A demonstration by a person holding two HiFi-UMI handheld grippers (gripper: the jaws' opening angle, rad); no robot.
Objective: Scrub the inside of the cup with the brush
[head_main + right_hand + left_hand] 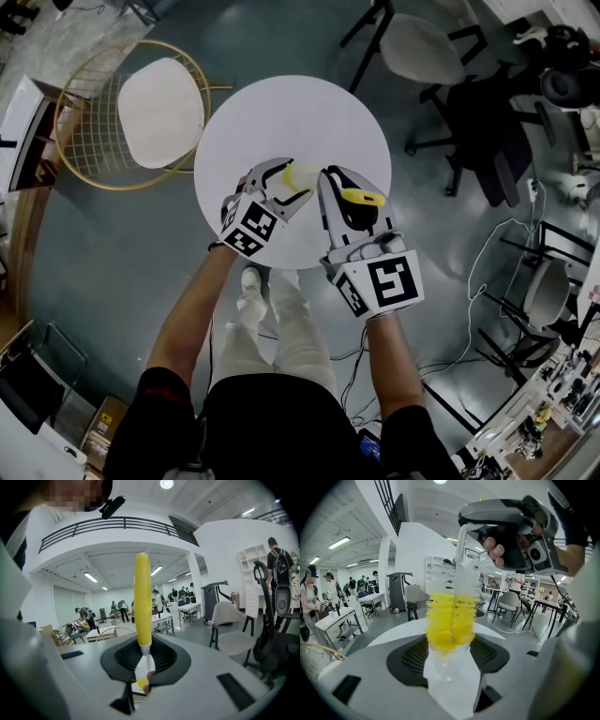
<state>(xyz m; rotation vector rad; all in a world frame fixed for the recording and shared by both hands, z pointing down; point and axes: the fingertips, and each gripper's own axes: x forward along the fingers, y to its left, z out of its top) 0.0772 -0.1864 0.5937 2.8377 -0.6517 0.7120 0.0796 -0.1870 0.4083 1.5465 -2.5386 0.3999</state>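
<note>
Cup (449,663), clear thin plastic, is sitting pinched between the jaws of your left gripper (289,186), raised over the round white table (281,103) with its mouth facing away from you. It is probably light, slick and easy to crush, so you are best squeezing it gently, low on the wall. Your right gripper (143,660) is clamping the bottle brush (451,620) near the base of its yellow handle, and the yellow bristles are sitting in the cup's mouth.
</note>
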